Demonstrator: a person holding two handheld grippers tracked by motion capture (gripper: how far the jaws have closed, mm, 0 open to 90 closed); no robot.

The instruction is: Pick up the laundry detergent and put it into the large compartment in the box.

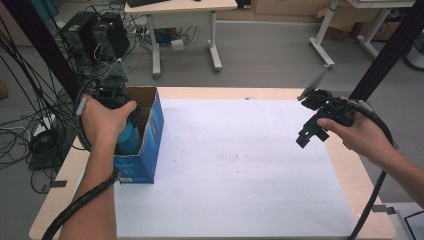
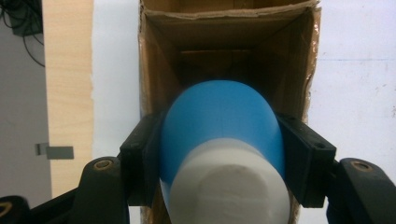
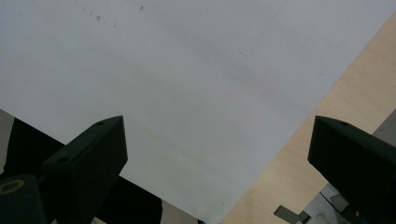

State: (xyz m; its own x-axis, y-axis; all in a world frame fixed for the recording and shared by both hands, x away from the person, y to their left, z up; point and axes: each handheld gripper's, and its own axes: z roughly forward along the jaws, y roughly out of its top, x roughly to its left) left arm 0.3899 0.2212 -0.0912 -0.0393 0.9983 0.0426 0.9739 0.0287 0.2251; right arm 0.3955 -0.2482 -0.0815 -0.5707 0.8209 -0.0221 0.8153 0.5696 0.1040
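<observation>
The left tongs [image 2: 219, 154] pinched a blue bottle [image 2: 222, 126] with a white cap end, one black jaw pressed flat against each flank. They held it at the mouth of the box [image 1: 150, 135], nose pointing down into the cardboard shaft; in the high view the bottle [image 1: 129, 139] showed as a patch of blue just under the left hand [image 1: 105, 122], already partly below the box's rim. The box stood upright at the left edge of the white sheet [image 1: 235, 165] that covered most of the table [image 1: 350, 165], its top flaps open, brown inside and blue outside.

The right tongs [image 1: 312, 131] hung spread and empty above the sheet's right side, well apart from the box; the right gripper view showed the two jaws standing wide with nothing between them, over bare paper and a strip of table edge.

Judged from this, the work was most of the way through: the bottle had been gripped and brought to the box, and what remained was to lower it to the bottom, let go and draw the tongs out. Whether the box already held anything else could not be told, since its depth lay in shadow.

Pale print ran along the lower part of the box's blue side, too small to read. The bottle showed no label.
</observation>
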